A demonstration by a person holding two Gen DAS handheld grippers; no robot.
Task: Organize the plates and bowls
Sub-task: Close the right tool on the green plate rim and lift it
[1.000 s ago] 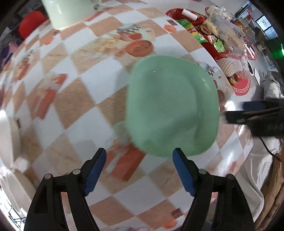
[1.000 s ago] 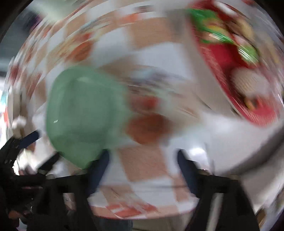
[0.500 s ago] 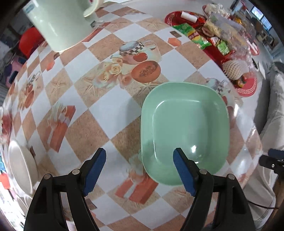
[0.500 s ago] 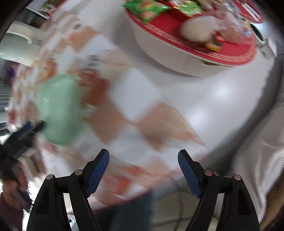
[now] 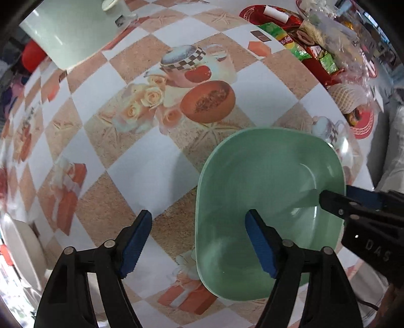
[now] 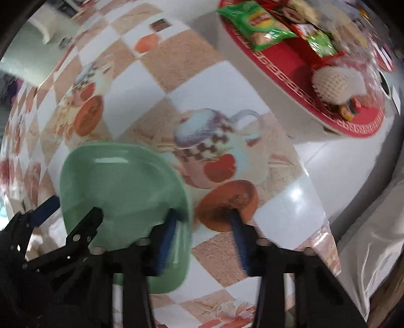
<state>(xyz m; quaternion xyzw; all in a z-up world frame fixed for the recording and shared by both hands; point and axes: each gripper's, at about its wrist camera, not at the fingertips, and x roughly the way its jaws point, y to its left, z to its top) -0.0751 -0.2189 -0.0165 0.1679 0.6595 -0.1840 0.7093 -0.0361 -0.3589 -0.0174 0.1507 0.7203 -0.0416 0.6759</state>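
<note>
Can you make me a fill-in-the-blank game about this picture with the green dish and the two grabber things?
1. The dish on the checkered tablecloth is coloured ____.
2. The pads on the left gripper are coloured ____.
3. The snack packets sit on a tray coloured ____.
4. Both the left gripper and the right gripper have their fingers spread ____.

Missing words: green; blue; red; open

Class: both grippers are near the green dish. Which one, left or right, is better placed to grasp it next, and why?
Probably the right gripper: its open fingers straddle the rim of the green dish. The left gripper is open too and also straddles a rim, so it is close.
</note>
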